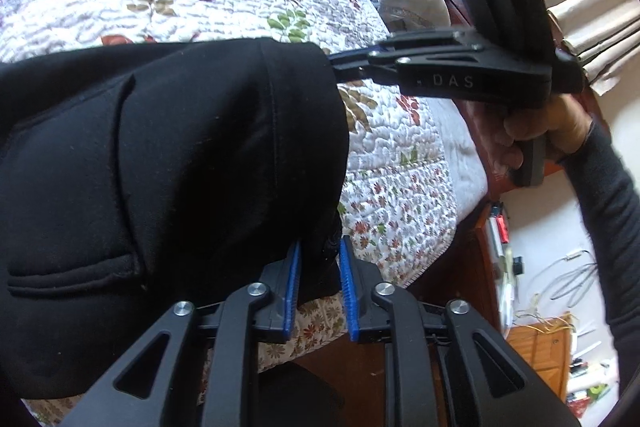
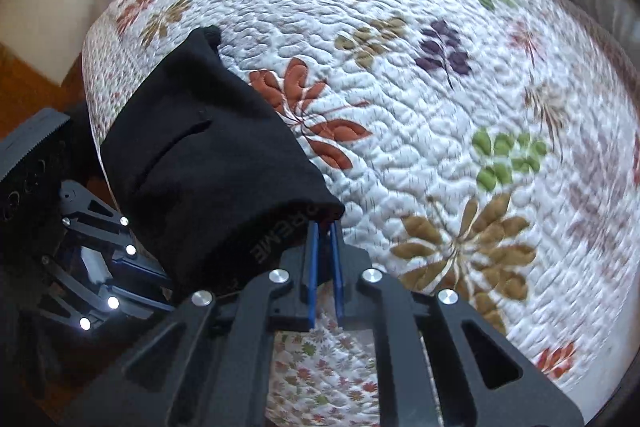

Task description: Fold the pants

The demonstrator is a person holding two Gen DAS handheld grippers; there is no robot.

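Two claws flank soft black pants point(image 1: 168, 155) on puckered floral quilt point(image 2: 440, 87).

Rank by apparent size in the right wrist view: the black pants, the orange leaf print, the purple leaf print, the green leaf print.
1. Pants, by far the largest, though they lie nearest the camera.
2. Orange leaf print.
3. Green leaf print and purple leaf print look about alike; I would not rank them.
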